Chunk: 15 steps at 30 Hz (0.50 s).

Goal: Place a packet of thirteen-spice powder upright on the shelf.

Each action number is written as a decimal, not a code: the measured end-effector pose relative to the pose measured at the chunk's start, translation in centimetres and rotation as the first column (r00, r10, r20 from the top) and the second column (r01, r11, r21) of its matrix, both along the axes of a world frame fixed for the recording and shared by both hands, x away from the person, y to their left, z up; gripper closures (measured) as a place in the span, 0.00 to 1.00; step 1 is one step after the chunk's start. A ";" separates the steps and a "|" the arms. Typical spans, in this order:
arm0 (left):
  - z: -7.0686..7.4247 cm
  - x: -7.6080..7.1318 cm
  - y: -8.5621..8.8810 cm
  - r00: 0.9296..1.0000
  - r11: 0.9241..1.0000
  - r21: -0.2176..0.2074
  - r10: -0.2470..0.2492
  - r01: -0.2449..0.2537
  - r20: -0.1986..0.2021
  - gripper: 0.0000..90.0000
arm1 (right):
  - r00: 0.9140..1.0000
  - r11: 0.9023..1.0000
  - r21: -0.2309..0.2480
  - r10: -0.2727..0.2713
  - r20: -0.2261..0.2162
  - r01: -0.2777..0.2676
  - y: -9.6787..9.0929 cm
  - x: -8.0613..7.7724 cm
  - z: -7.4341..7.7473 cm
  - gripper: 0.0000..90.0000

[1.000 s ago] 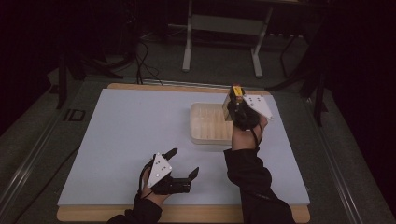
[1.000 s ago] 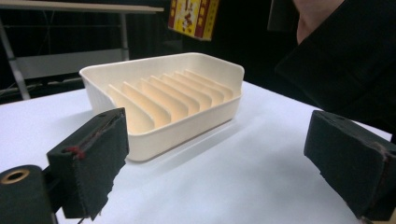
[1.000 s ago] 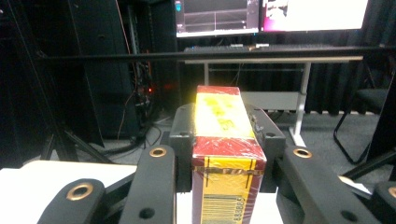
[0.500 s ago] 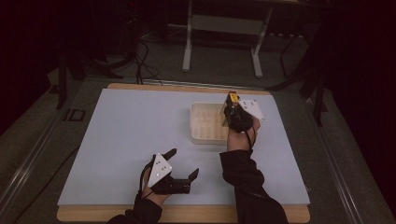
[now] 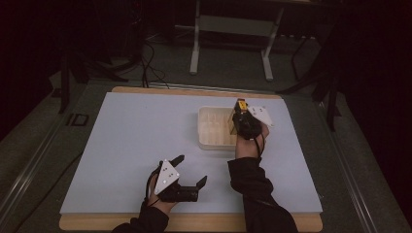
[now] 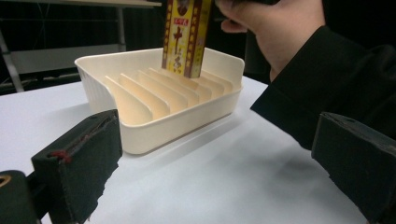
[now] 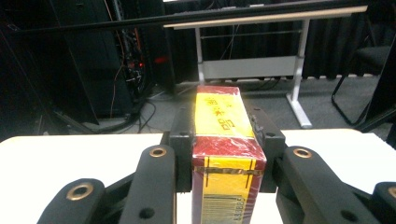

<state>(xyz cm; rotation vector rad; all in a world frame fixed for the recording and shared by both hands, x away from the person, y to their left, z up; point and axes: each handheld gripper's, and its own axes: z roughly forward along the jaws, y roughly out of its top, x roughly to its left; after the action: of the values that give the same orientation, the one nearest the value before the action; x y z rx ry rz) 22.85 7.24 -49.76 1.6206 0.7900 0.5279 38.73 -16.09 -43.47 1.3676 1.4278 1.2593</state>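
Right gripper (image 5: 241, 118) clamps the yellow-red box (image 6: 185, 35) upright, slotted tray (image 6: 140, 130) straight below at six o'clock; left gripper (image 5: 190, 171) idles open.

Upright red-and-yellow box (image 6: 186, 35), lower end among the dividers of the cream tray (image 6: 154, 126)
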 end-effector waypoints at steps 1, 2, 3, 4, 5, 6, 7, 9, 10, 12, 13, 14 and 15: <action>0.0 0.0 0.0 1.000 1.000 0.000 -0.001 0.001 0.001 0.03 | 1.000 1.000 -0.004 -0.002 -0.003 0.002 0.0 0.0 -0.1 0.75; 0.0 0.0 0.0 1.000 1.000 0.001 -0.002 0.002 -0.001 0.03 | 1.000 1.000 -0.007 -0.003 -0.012 0.003 -0.1 0.1 -0.4 0.75; 0.0 0.0 0.0 1.000 1.000 -0.002 0.001 -0.001 0.000 0.03 | 1.000 1.000 -0.009 -0.006 -0.016 0.006 -0.1 0.1 -0.6 0.75; 0.0 0.0 0.0 1.000 1.000 -0.002 0.001 -0.001 0.000 0.03 | 1.000 1.000 -0.009 -0.006 -0.016 0.006 -0.1 0.1 -0.6 0.75; 0.0 0.0 0.0 1.000 1.000 -0.001 -0.001 0.001 -0.003 0.03 | 1.000 1.000 -0.013 -0.010 -0.018 0.010 -0.1 0.2 -0.7 0.75; 0.0 0.0 0.0 1.000 1.000 0.001 0.001 -0.001 -0.001 0.03 | 1.000 1.000 -0.013 -0.010 -0.024 0.009 -0.1 0.2 -0.9 0.75; 0.0 0.0 0.0 1.000 1.000 0.001 0.001 -0.001 -0.001 0.03 | 1.000 1.000 -0.013 -0.010 -0.024 0.009 -0.1 0.2 -0.9 0.75; 0.0 0.0 0.0 1.000 1.000 0.003 -0.002 0.002 -0.001 0.03 | 1.000 1.000 -0.013 -0.015 -0.018 0.014 -0.3 0.1 -1.0 0.75; 0.0 0.0 0.0 1.000 1.000 0.000 -0.002 0.002 -0.001 0.03 | 1.000 1.000 -0.020 -0.019 -0.014 0.019 -0.3 0.1 -1.0 0.75; 0.0 0.0 -0.1 1.000 1.000 0.004 -0.005 0.005 0.000 0.03 | 1.000 1.000 -0.004 -0.022 -0.019 0.022 -0.6 0.1 -1.0 0.75; 0.0 0.0 -0.1 1.000 1.000 0.005 -0.006 0.006 0.001 0.03 | 0.999 1.000 -0.001 -0.027 -0.020 0.027 -0.7 0.2 -1.0 0.75; 0.0 0.0 -0.1 1.000 1.000 0.005 -0.007 0.007 0.003 0.03 | 0.999 1.000 -0.006 -0.031 -0.020 0.031 -0.8 0.2 -1.0 0.75; 0.0 0.0 -0.1 1.000 1.000 0.008 -0.006 0.006 0.003 0.03 | 0.999 1.000 0.003 -0.030 -0.023 0.030 -1.0 0.2 -1.0 0.75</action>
<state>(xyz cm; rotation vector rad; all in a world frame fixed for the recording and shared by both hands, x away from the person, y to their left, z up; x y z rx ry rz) 22.83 7.13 -49.73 1.6288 0.7815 0.5295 38.94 -17.06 -44.44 1.4052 1.4164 1.2303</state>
